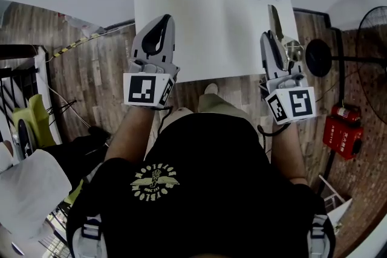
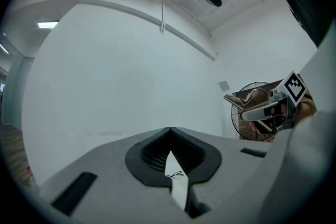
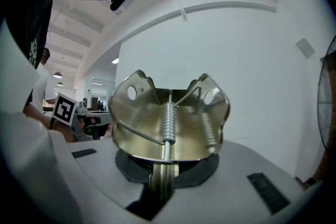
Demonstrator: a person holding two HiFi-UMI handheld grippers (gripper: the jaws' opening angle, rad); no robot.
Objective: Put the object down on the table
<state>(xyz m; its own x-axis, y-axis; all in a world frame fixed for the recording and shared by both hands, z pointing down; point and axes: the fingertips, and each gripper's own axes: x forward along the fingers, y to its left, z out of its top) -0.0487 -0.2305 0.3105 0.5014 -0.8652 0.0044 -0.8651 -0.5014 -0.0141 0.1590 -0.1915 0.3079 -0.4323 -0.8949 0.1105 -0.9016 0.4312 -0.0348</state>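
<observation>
The right tool (image 3: 160,178) is clamped on a metal clip (image 3: 168,113) by the tabletop (image 1: 205,27); the left tool (image 2: 169,134) is closed, empty.

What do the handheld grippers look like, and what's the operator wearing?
Left gripper and right gripper: matching grey moulded shells tapering to a point, black ribbed pads inside. Each carries a white cube with black square markers. Operator wears a black T-shirt with a yellowish chest emblem.

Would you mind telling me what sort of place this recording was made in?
Probably an office or lab workspace: a plain white table stands on a wood-plank floor, with a black pedestal fan and what looks like a red fire extinguisher beside it.
</observation>
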